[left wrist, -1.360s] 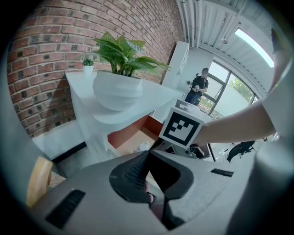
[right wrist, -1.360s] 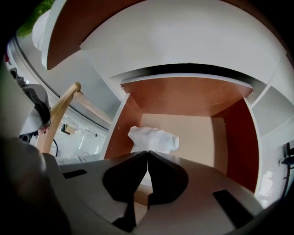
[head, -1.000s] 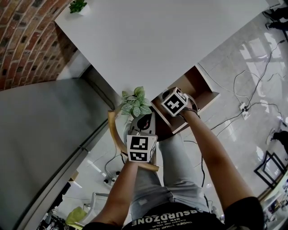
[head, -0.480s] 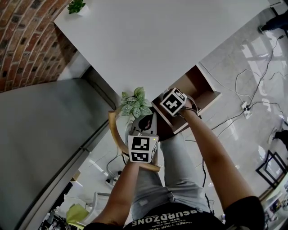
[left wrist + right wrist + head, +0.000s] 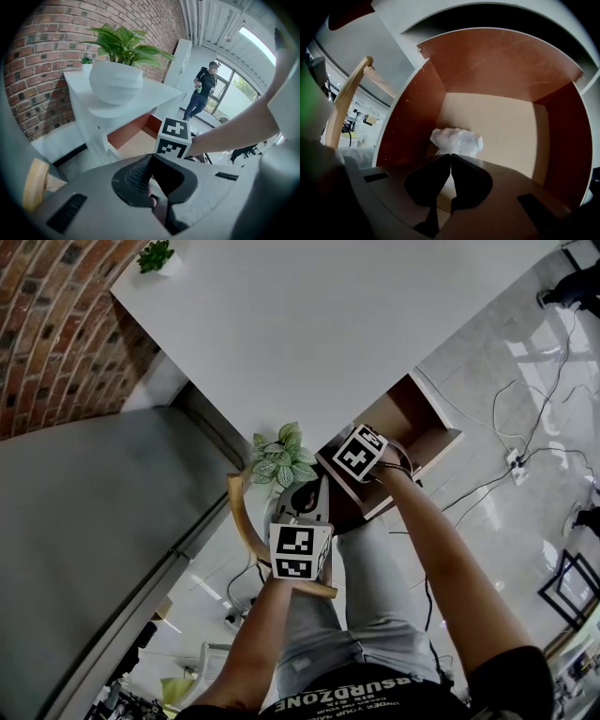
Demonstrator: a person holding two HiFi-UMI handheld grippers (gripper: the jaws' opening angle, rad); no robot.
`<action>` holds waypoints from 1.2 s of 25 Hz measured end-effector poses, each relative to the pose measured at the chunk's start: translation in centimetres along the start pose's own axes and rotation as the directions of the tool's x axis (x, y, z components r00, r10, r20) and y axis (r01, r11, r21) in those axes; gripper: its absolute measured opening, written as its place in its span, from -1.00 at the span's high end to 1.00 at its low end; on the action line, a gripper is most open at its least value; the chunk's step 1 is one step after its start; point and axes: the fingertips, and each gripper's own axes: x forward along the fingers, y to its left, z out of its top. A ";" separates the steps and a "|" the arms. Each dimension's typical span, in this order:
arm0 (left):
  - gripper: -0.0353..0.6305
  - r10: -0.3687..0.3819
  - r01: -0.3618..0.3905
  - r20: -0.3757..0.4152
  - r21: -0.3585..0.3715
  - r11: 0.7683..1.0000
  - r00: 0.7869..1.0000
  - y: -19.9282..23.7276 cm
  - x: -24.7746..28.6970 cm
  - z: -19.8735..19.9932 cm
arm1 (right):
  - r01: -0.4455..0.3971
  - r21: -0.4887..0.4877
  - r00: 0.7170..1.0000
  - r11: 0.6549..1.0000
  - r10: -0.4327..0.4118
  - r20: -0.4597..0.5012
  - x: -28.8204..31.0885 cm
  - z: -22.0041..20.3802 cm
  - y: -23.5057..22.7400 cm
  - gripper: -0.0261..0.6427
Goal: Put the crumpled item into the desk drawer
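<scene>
A white crumpled paper (image 5: 457, 140) hangs just past the tips of my right gripper (image 5: 451, 155), whose jaws are shut on its near edge. It hovers inside the open desk drawer (image 5: 497, 122), over the drawer's pale floor and between its red-brown walls. In the head view the right gripper's marker cube (image 5: 361, 454) sits over the near end of the drawer (image 5: 427, 427) and hides the paper. My left gripper (image 5: 150, 157) stays back from the drawer near the person's lap, tips together, holding nothing.
A leafy plant in a white pot (image 5: 281, 457) stands on the corner of the white desk (image 5: 309, 324), just left of the drawer. A curved wooden chair back (image 5: 246, 531) lies beside the left gripper. Cables (image 5: 525, 427) trail over the floor. A person (image 5: 202, 89) stands far off.
My right gripper has sunk a little deeper into the drawer with the paper. The left gripper has stayed put.
</scene>
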 end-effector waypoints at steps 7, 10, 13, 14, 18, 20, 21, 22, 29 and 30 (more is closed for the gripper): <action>0.88 -0.005 0.006 -0.012 0.011 1.000 1.000 -0.1 -0.1 -0.3 | 0.008 0.029 1.000 1.000 -0.008 0.001 0.8 -0.2 0.0 0.92; 0.88 -0.007 0.007 -0.014 0.012 1.000 1.000 -0.2 -0.1 -0.4 | 0.020 0.046 1.000 0.999 -0.020 0.002 1.1 -0.3 -0.1 0.91; 0.88 -0.010 0.010 -0.016 0.012 1.000 1.000 -0.1 -0.2 -0.5 | 0.043 0.050 0.999 0.998 -0.043 -0.001 1.3 -0.2 -0.2 0.91; 0.88 -0.010 0.010 -0.018 0.012 1.000 1.000 -0.1 -0.2 -0.6 | 0.047 0.050 0.999 0.998 -0.047 -0.002 1.4 -0.2 -0.2 0.91; 0.88 -0.014 0.014 -0.022 0.016 1.000 1.000 -0.2 -0.3 -0.6 | 0.050 0.052 0.999 0.997 -0.051 0.006 1.6 -0.4 -0.4 0.91; 0.88 -0.017 0.018 -0.024 0.020 1.000 1.000 -0.2 -0.5 -0.8 | 0.057 0.050 0.998 0.997 -0.058 0.009 1.6 -0.4 -0.4 0.90; 0.88 -0.019 0.020 -0.024 0.021 1.000 1.000 -0.1 -0.6 -0.8 | 0.064 0.048 0.998 0.997 -0.064 0.010 1.6 -0.3 -0.4 0.90; 0.88 -0.022 0.023 -0.024 0.022 1.000 0.999 -0.1 -0.7 -0.8 | 0.069 0.045 0.998 0.997 -0.069 0.009 1.5 -0.3 -0.3 0.90; 0.88 -0.055 0.056 -0.027 0.032 0.998 0.998 -0.3 -1.3 -0.4 | 0.053 0.043 0.999 0.998 -0.053 -0.007 0.4 -0.1 0.7 0.63; 0.88 -0.062 0.063 -0.030 0.034 0.997 0.998 -0.3 -1.4 -0.3 | 0.054 0.038 0.998 0.998 -0.054 -0.011 0.2 -0.2 1.0 0.61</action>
